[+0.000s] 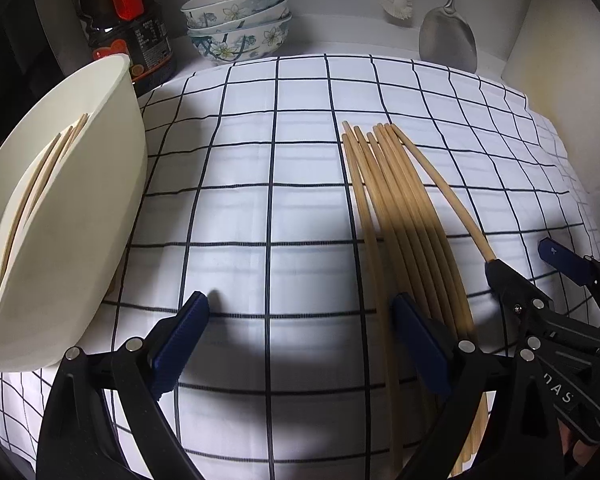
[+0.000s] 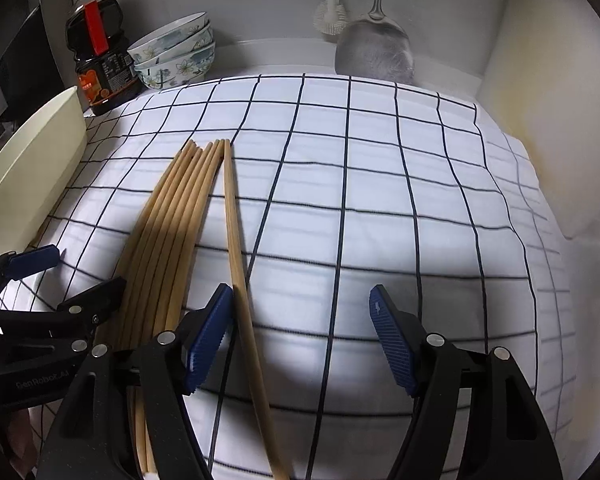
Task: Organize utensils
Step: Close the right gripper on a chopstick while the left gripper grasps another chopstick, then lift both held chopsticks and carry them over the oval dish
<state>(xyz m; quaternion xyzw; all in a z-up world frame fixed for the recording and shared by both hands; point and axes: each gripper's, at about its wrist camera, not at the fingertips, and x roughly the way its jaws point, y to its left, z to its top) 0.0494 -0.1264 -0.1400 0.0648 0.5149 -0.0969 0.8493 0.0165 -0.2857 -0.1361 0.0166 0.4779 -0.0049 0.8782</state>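
Observation:
Several wooden chopsticks (image 1: 400,220) (image 2: 172,216) lie bunched on the checked cloth (image 1: 260,160) (image 2: 380,200). One chopstick (image 2: 236,240) (image 1: 440,192) lies apart to their right. It runs between the jaws of my right gripper (image 2: 300,320) (image 1: 524,260), close beside the left pad (image 2: 208,340); the gripper is open and presses on nothing. My left gripper (image 1: 300,320) (image 2: 72,276) is open over bare cloth, its right finger (image 1: 416,344) over the bunch's near ends. A cream tub (image 1: 68,220) (image 2: 32,176) at the left holds a few chopsticks (image 1: 40,184).
At the back stand a dark sauce bottle (image 1: 128,28) (image 2: 100,64) and three stacked floral bowls (image 1: 240,20) (image 2: 176,56). A metal spatula (image 1: 448,36) (image 2: 376,48) and a white brush (image 1: 396,0) (image 2: 332,12) hang against the back wall. A white panel (image 2: 540,120) borders the right.

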